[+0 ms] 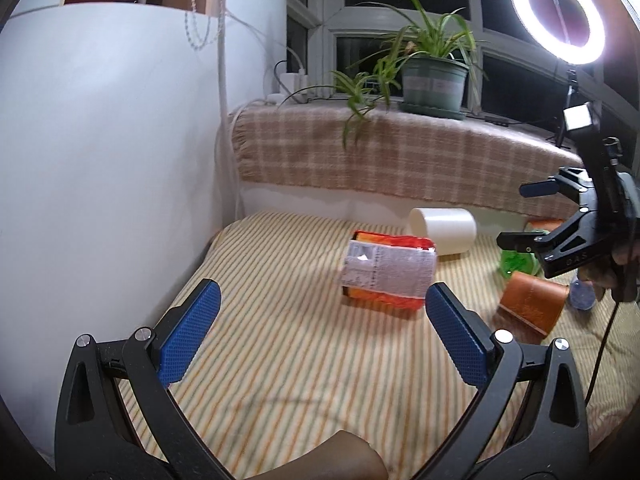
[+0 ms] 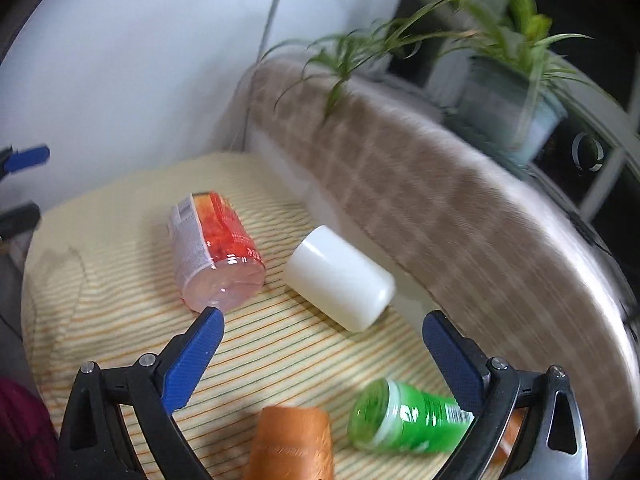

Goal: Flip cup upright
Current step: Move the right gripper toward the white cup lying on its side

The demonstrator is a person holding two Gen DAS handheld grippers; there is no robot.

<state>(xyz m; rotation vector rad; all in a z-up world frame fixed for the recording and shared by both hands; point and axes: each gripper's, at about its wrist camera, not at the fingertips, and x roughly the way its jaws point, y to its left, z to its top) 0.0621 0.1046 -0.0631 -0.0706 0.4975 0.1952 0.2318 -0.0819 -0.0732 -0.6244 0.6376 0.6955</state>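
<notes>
— Blue pads of the right gripper (image 2: pixel 323 322) stand wide apart, gripping nothing?
— Yes. White cup (image 2: pixel 340 278) lies on its side just ahead, between them.
— And the left gripper (image 1: pixel 320 310)?
— Wide too, empty; cup (image 1: pixel 443 232) lies farther ahead, behind the orange packet (image 1: pixel 388 270).

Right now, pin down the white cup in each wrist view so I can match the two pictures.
Left wrist: the white cup lies on its side at right of centre, far across the striped cloth, behind the orange-labelled bottle.
Right wrist: the cup lies on its side at centre, right of that bottle.
Shared landmark: the potted plant on the ledge.
</notes>
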